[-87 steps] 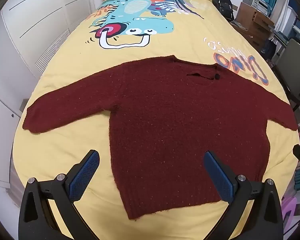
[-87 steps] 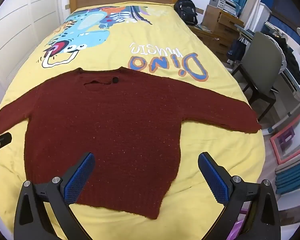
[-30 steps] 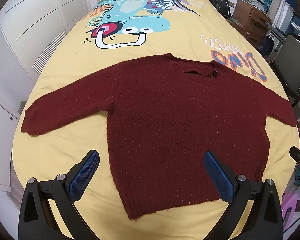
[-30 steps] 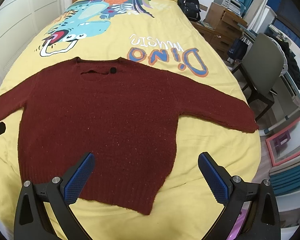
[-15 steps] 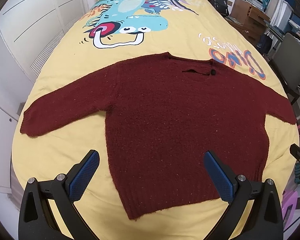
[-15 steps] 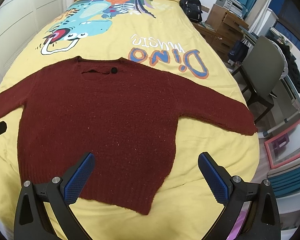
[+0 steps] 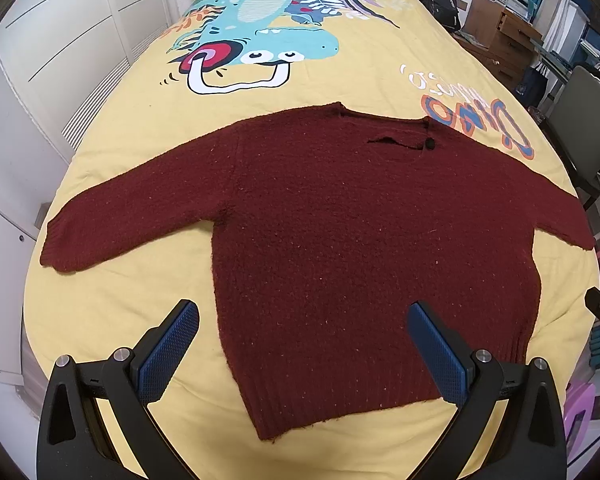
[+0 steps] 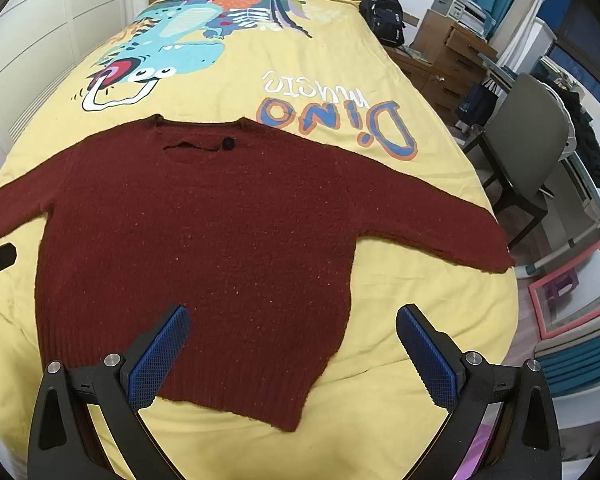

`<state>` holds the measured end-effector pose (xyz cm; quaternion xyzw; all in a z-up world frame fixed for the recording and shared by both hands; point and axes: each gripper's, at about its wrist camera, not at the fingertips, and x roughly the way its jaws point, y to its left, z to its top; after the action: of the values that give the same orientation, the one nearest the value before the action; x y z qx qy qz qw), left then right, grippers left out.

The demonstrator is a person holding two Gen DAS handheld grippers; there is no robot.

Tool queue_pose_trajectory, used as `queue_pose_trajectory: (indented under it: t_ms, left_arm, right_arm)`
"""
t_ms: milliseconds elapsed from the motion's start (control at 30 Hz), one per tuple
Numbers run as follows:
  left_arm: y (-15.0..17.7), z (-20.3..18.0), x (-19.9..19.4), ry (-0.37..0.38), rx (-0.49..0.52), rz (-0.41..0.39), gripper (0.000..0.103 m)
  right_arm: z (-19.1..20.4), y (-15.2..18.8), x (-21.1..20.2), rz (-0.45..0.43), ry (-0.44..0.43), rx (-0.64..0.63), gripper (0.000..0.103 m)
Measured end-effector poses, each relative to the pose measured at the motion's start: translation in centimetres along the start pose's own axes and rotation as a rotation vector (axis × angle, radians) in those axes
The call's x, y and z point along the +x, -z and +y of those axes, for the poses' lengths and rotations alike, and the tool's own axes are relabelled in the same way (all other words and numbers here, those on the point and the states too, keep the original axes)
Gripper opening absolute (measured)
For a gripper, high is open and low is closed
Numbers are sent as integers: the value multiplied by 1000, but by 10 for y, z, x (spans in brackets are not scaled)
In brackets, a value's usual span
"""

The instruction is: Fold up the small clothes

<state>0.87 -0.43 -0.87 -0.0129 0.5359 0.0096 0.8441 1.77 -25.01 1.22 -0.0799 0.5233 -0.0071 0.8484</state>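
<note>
**Sweater flat on bed, both tongs empty**

White wardrobe doors (image 7: pixel 60 60) at far left. Left tongs (image 7: pixel 302 330) spread wide, holding nothing, above the sweater's lower left hem corner. Maroon sweater (image 7: pixel 360 240) lies flat on the yellow dino bedspread (image 7: pixel 340 80), sleeves out, neck toward the headboard. Right tongs (image 8: pixel 292 334) also wide apart, empty, over the lower right hem corner. Grey chair (image 8: pixel 532 136) right of bed.

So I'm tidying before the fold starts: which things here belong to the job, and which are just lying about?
For the job:
- maroon sweater, spread flat
- yellow bedspread under it
- left hand-held gripper and right hand-held gripper, both open

Lying about:
- black backpack
- grey chair
- wooden drawers
</note>
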Motion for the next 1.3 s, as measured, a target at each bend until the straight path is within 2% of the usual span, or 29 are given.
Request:
queue_pose_trajectory:
  t_ms: [300, 467, 567, 800, 967, 1067, 1167, 1300]
  left_arm:
    - [-5, 2, 7, 1, 0, 13, 102]
    - [-11, 5, 17, -16, 17, 20, 102]
    - [-18, 8, 26, -33, 23, 24, 102]
    - [-36, 20, 58, -76, 19, 71, 102]
    - [-51, 26, 76, -123, -2, 46, 102]
    - [-59, 26, 90, -122, -2, 51, 102]
    - [-66, 25, 105, -125, 37, 71, 102]
    - [-73, 33, 125, -96, -1, 105, 102]
  right_arm:
    - [-3, -3, 11, 12, -7, 11, 103]
    - [-25, -8, 24, 1, -14, 65, 103]
    - [-54, -13, 41, 0, -9, 115, 103]
    - [-134, -19, 94, 52, 70, 220, 103]
    - [-192, -21, 146, 124, 99, 295, 103]
    - [-225, -19, 173, 159, 132, 362, 103]
    - [-264, -16, 203, 185, 99, 491, 103]
    - [-301, -14, 235, 243, 127, 585, 103]
